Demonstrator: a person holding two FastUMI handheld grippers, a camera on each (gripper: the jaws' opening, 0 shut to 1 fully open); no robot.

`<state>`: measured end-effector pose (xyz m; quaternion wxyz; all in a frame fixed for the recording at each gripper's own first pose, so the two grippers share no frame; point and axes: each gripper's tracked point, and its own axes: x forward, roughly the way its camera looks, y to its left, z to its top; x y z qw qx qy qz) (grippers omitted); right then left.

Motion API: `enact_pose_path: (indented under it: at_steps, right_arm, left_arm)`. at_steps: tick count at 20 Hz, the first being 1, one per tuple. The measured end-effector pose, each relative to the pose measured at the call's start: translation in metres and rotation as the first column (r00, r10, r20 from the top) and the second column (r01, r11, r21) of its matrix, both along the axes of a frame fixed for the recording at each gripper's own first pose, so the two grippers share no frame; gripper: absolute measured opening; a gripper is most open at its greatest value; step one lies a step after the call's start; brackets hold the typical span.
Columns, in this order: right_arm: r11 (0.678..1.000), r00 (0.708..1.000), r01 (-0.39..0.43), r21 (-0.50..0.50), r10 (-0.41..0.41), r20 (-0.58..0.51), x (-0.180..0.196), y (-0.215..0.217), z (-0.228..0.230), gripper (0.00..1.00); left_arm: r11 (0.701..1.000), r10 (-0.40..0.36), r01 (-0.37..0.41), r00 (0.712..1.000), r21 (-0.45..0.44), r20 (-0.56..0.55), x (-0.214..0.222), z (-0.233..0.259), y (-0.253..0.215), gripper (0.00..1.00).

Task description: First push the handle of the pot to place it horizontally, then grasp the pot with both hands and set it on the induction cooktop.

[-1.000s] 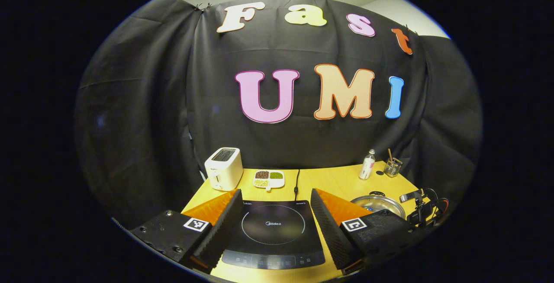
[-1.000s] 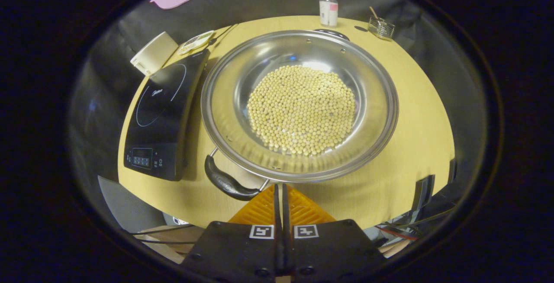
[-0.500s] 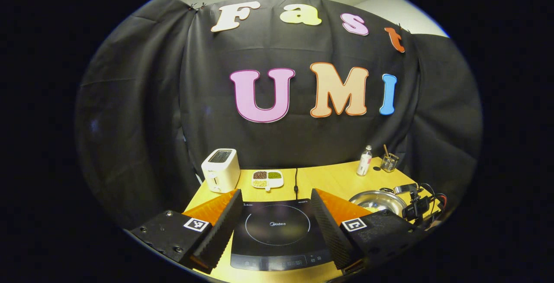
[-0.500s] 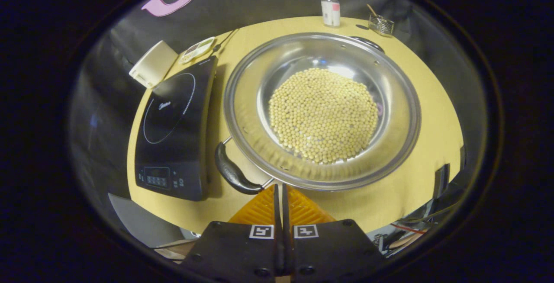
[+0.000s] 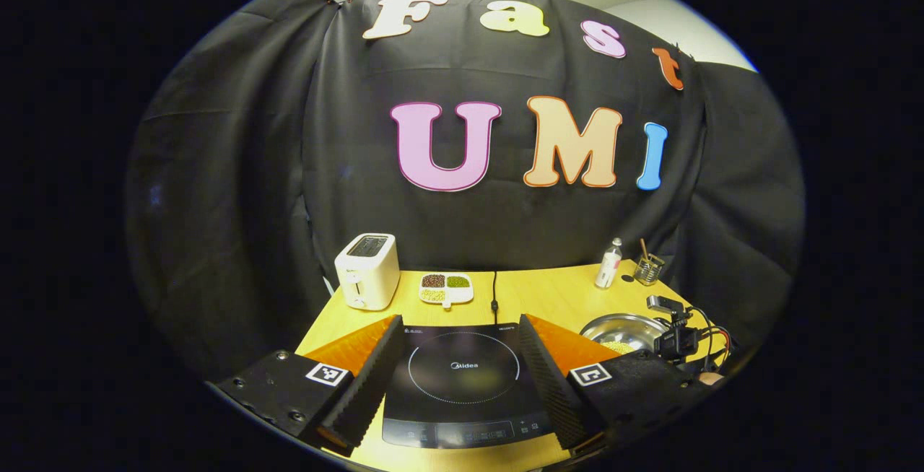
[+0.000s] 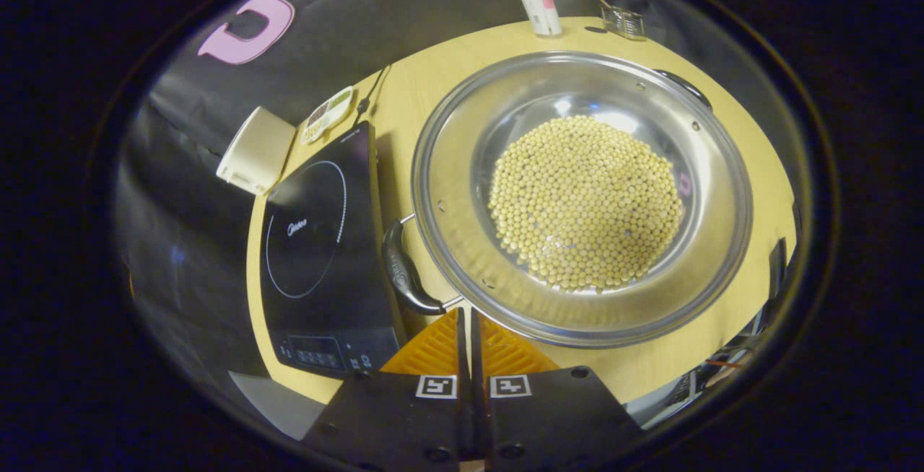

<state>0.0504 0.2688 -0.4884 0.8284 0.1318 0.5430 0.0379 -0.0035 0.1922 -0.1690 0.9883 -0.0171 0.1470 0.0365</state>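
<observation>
Our right claw, fingers pressed together and empty, sits at the pot's black handle. Our left claw gapes wide above the induction cooktop. The pot rests on the tabletop beside it.

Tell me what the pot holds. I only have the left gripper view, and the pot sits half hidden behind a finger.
Observer: The right gripper view looks down into the pot. A layer of pale yellow beans covers its bottom.
Operator: Is the right gripper open?
Observer: No, the right gripper is shut on nothing, its tips close to the pot's rim.
Operator: Where does the near handle point?
Observer: The black handle faces the induction cooktop, right by its edge. I cannot tell whether the two touch.
</observation>
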Motion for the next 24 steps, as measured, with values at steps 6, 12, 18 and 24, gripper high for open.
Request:
enact_pose_path:
  at_steps: [6,12,18,24]
  right_arm:
    - [0.999,1.000,0.032,0.032,-0.032,0.000,0.016,0.030,0.000,0.03]
    - [0.997,0.998,0.060,0.045,-0.061,0.013,0.032,0.037,0.000,0.02]
    - [0.997,0.998,0.053,0.054,-0.054,0.016,0.036,0.039,0.005,0.00]
    - [0.999,0.998,0.026,0.044,-0.029,0.058,0.020,0.011,0.033,0.11]
  left_arm:
    - [1.000,0.023,-0.023,0.999,-0.011,-0.023,0.000,-0.011,0.008,0.96]
    - [0.999,0.030,-0.031,0.999,-0.022,-0.040,-0.002,-0.018,0.015,0.93]
    - [1.000,0.014,-0.015,0.999,-0.014,-0.041,-0.001,-0.020,0.013,0.96]
    - [0.999,-0.032,0.029,0.997,-0.045,-0.067,0.001,-0.028,-0.001,0.96]
